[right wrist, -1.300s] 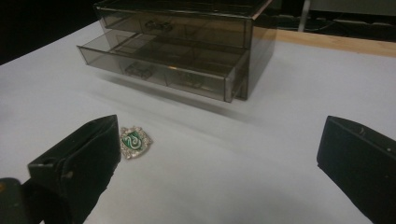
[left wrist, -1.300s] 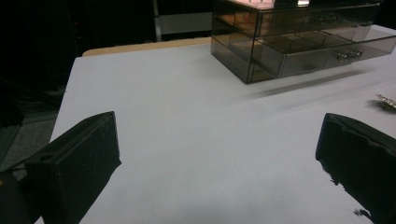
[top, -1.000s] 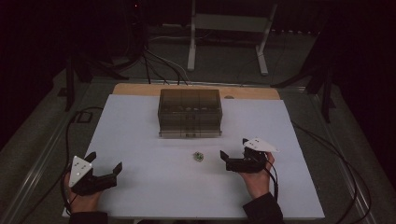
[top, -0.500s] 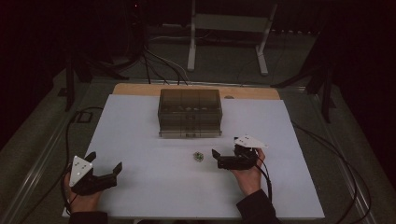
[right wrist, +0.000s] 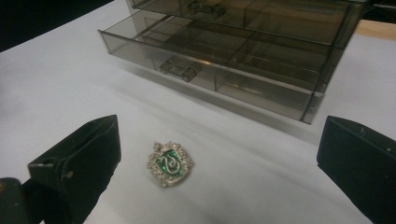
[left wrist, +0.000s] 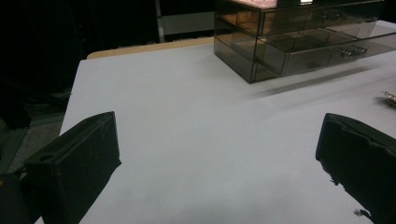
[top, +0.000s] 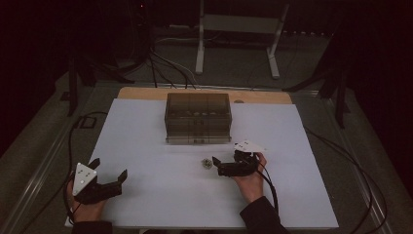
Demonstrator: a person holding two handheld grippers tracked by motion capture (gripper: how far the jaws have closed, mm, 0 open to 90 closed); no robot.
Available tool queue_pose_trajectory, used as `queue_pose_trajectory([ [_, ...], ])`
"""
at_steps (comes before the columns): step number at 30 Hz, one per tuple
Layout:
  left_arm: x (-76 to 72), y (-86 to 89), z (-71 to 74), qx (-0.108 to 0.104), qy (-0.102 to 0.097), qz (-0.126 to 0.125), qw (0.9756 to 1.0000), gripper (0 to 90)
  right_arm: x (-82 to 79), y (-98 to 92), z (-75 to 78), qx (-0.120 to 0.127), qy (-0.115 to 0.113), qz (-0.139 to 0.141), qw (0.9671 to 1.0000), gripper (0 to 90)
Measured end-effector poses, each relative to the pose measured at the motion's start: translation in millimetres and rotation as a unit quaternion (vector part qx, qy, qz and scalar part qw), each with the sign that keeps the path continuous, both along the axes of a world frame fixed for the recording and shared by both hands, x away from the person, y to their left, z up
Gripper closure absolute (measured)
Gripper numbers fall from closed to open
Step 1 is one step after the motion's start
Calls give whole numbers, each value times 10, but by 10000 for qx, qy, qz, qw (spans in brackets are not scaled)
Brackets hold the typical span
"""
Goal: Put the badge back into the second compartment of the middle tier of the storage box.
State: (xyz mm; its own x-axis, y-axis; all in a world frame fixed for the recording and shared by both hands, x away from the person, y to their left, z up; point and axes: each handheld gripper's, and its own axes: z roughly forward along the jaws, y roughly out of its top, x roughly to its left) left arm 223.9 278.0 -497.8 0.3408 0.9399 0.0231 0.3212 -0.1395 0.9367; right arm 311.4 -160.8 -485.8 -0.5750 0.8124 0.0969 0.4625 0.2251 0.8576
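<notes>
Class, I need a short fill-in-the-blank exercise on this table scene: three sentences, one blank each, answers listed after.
1. The brooch lying between the right gripper's jaws has a silver rim and a ____ centre.
2. The left gripper, at the table's near corner, has its jaws ____ and holds nothing.
3. The smoky clear drawer box stands on the ____ sheet covering the table.

Missing words: green; open; white

No legible text, label, brand or number is found. One sign is noted: a silver serpent-like curl on the green field of a crest-shaped pin [right wrist: 170,164], lower centre of the right gripper view.
</notes>
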Motion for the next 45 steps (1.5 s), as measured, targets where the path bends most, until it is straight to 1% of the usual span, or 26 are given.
queue_pose_trajectory([
  [8,-4,-2,6,16,4,0,10000,4,34,105,-42,-79,87,97,9999,1],
  [11,-2,-5,7,24,14,-1,10000,4,39,117,-48,-92,104,108,9998,1],
  [13,-5,-7,7,24,2,-10,10000,4,52,175,-81,-150,168,157,9996,1],
  [16,-4,-6,5,23,-7,-6,10000,4,56,188,-92,-170,187,173,9995,1],
  [17,-2,0,3,1,-8,-17,10000,4,69,226,-128,-222,275,198,9992,2],
  [18,-2,0,3,-1,-11,-16,10000,4,69,226,-128,-222,275,198,9992,2],
  [21,-3,1,1,-26,-23,-41,10000,4,73,278,-155,-300,322,245,9987,29],
  [24,0,0,-2,-24,-16,-54,10000,4,75,309,-167,-336,337,287,9985,36],
  [26,-1,1,-5,-40,-8,-61,10000,5,73,349,-183,-379,392,316,9980,73],
  [28,-1,1,-4,-37,-9,-64,10000,4,69,383,-197,-424,416,344,9976,131],
  [29,-1,1,-4,-32,-12,-66,10000,4,69,383,-197,-424,416,344,9976,131],
  [30,-2,0,-3,-27,-18,-63,10000,5,65,401,-203,-443,420,337,9976,159],
  [31,-3,0,-3,-25,-22,-61,10000,4,64,431,-220,-459,438,375,9973,205],
  [32,-3,0,-3,-25,-22,-61,10000,4,64,431,-220,-459,438,375,9973,205],
  [34,-4,0,-4,-4,-25,-24,10000,4,65,473,-247,-540,480,435,9964,259],
  [37,-3,5,-7,-9,-22,-15,10000,4,65,491,-260,-597,490,454,9960,274],
  [38,-3,9,-8,-10,-17,-15,10000,4,66,517,-282,-678,508,453,9954,312],
  [39,-4,9,-7,-8,-21,-9,10000,4,71,538,-306,-745,555,523,9943,359],
  [41,-2,5,-8,-1,-18,-17,10000,4,81,557,-326,-811,596,591,9932,421],
  [43,1,1,-10,18,3,-22,10000,4,95,563,-338,-808,634,661,9925,448],
  [45,2,-2,-12,25,5,-33,10000,4,102,570,-347,-817,676,692,9919,456],
])
